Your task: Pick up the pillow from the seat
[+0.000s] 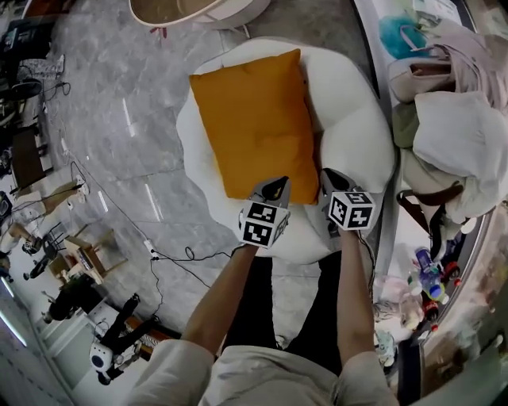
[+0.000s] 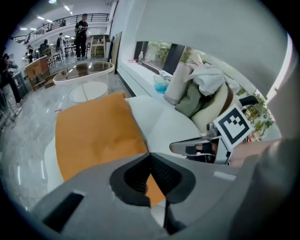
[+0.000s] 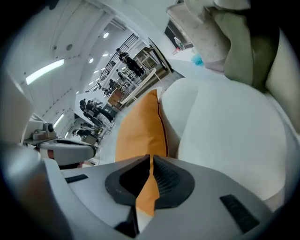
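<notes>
Left gripper point(image 2: 150, 157): jaws closed, tips meeting, a wedge of orange fabric in the gap behind them. It has the pillow point(image 2: 93, 136) by its near edge. Right gripper point(image 3: 150, 161): jaws down to a thin slit with orange fabric running through it, also on the pillow point(image 3: 140, 131).

Head view: left gripper point(image 1: 274, 190) sits at the seat's point(image 1: 357, 135) near side, over the pillow's near-right corner. Right gripper point(image 1: 332, 181) is just beside it, toward the seat's right side. Both bare forearms reach straight forward, roughly parallel, marker cubes facing up. Left forearm point(image 1: 222, 301) angles in from the seat's left, right forearm point(image 1: 353, 301) is nearly straight.

Pillow point(image 1: 254, 119): orange, rectangular, plain cover with piping along the edge. It lies flat across the seat's left-centre, long side pointing away, far corner near the seat's far rim. Seat is white, round and puffy.

Right of the seat is a pile of bags and clothes point(image 1: 452, 135). Beyond the seat is a round table point(image 1: 198, 9), cut off by the frame. Left of the seat a cable point(image 1: 182, 258) runs over the grey marble floor.

Hard to read: the pillow's near-right corner is covered by the left gripper in the head view, and the gripper bodies hide its near edge in both gripper views. Hands are hidden behind the cubes. Can't tell whether the near edge is off the seat.
</notes>
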Motion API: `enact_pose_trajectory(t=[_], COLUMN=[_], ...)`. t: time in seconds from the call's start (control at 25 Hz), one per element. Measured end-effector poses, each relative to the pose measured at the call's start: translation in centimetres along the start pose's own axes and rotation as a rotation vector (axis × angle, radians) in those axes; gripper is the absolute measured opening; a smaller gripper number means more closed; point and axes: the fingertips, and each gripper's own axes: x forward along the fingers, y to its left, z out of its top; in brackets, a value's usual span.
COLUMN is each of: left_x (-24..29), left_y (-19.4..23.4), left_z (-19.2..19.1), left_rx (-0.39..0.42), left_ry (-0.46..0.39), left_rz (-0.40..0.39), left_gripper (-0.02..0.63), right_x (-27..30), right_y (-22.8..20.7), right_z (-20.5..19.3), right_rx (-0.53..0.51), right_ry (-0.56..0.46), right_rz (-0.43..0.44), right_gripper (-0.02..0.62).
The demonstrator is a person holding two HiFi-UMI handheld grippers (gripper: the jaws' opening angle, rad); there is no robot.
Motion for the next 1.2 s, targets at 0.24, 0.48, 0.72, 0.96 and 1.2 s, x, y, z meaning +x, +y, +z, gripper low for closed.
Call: enact_pose_trajectory(t=[0.24, 0.48, 0.72, 0.96, 1.2], left_x=[3.9, 7.4, 9.1, 10.3, 11.9], left_y=[1.5, 3.2, 7.4, 8.8, 10.4], left_z=[0.0, -1.5, -4.2, -6.4, -7.7], left_rx=[0.007, -0.029, -0.089, -0.078, -0.044], left_ry=[0.046, 0.058, 0.079, 0.114, 0.191], left_rz=[0.024, 0.052, 0.121, 0.12, 0.157], left_gripper=[0.009, 0.009, 0.009, 0.009, 0.009], right_x=[3.9, 6.9, 10.1, 11.6, 12.8], right_y=[-2.1, -2.5, -2.1, -2.0, -1.9], right_z=[0.2, 2.0, 2.4, 2.0, 2.2], right_rx=[0.078, 0.093, 0.056, 0.011, -0.045], right_ry=[0.003, -0.033, 0.03, 0.055, 0.051], right_rz=[0.086, 0.15, 0.215, 0.18, 0.087], right_gripper=[0.028, 0.144, 0.224, 0.304, 0.357])
